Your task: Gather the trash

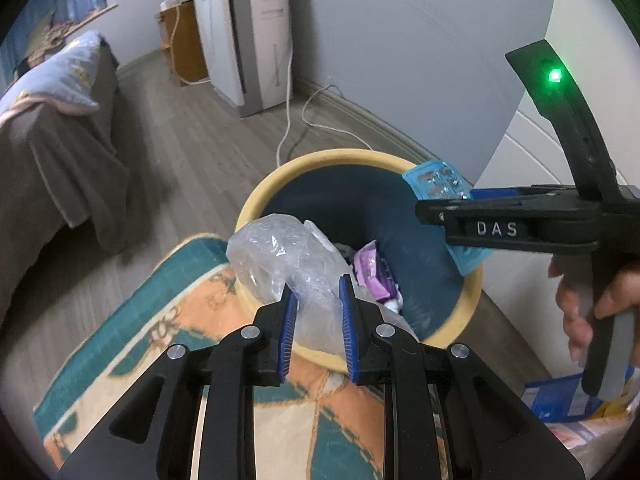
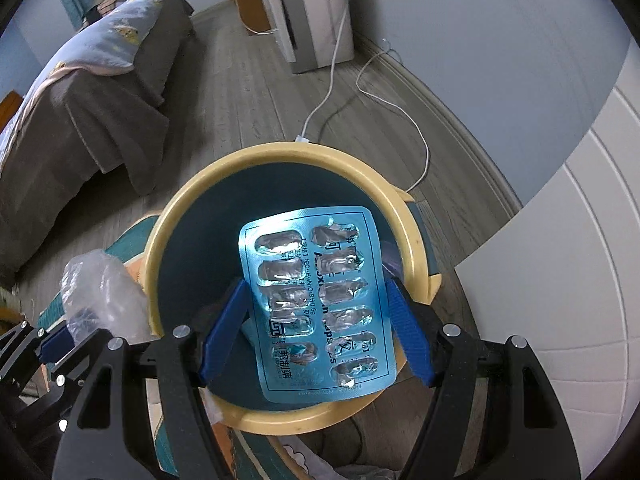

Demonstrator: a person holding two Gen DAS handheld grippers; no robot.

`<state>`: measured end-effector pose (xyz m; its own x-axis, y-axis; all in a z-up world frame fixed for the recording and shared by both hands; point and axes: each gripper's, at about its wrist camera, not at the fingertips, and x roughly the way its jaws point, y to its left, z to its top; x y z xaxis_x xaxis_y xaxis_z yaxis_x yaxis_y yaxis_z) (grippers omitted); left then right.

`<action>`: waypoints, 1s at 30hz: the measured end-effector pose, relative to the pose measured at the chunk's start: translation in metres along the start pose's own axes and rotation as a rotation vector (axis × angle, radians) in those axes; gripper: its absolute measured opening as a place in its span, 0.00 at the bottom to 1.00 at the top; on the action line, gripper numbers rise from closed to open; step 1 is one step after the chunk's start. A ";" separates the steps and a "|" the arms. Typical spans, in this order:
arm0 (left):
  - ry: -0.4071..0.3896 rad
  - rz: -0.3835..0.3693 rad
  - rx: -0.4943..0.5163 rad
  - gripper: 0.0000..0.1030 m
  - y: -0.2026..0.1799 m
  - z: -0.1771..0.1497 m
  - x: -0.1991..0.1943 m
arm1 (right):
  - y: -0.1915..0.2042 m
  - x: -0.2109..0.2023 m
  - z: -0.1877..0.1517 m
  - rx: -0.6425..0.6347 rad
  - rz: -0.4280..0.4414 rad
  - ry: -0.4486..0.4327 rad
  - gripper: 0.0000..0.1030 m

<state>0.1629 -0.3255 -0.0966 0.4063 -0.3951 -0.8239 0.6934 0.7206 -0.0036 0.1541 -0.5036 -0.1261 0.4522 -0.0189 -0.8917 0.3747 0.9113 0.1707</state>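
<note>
A yellow-rimmed bin [image 1: 256, 200] with a dark blue inside stands on the floor, with a purple wrapper [image 1: 374, 276] and other scraps in it. My left gripper [image 1: 317, 288] is shut on a crumpled clear plastic bag [image 1: 280, 252], held over the bin's near rim. My right gripper [image 2: 316, 284] is shut on an emptied blue blister pack [image 2: 308, 240], gripped by its long edges above the bin's opening [image 2: 192, 196]. The left wrist view shows the right gripper [image 1: 444, 204] over the far right rim, in a person's hand [image 1: 592, 304]. The plastic bag [image 2: 100, 292] shows at lower left in the right wrist view.
A patterned teal and orange rug [image 1: 160, 320] lies under the bin's near side. A bed with a grey cover [image 1: 60, 140] stands to the left. A white appliance [image 1: 248, 40] is by the far wall, its white cable [image 1: 312, 120] running along the floor behind the bin. White panelling [image 2: 580, 280] rises on the right.
</note>
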 end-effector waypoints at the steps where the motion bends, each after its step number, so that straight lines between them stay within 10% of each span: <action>1: -0.003 0.009 0.011 0.21 -0.001 0.002 0.002 | 0.000 0.000 0.000 0.005 0.002 -0.001 0.68; 6: -0.040 0.005 -0.003 0.49 0.005 0.007 0.000 | 0.007 -0.002 0.000 -0.010 0.021 -0.028 0.68; 14: -0.045 0.018 -0.053 0.62 0.028 -0.009 -0.005 | 0.034 0.015 -0.002 -0.092 0.013 -0.054 0.69; 17: -0.046 0.024 -0.067 0.65 0.034 -0.013 -0.006 | 0.034 0.015 0.000 -0.078 0.005 -0.081 0.90; 30: -0.088 0.089 -0.187 0.93 0.042 -0.024 -0.024 | 0.019 0.014 0.000 -0.052 -0.028 -0.055 0.94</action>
<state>0.1683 -0.2720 -0.0907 0.5171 -0.3680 -0.7728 0.5338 0.8444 -0.0449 0.1679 -0.4863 -0.1353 0.4861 -0.0658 -0.8714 0.3461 0.9301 0.1229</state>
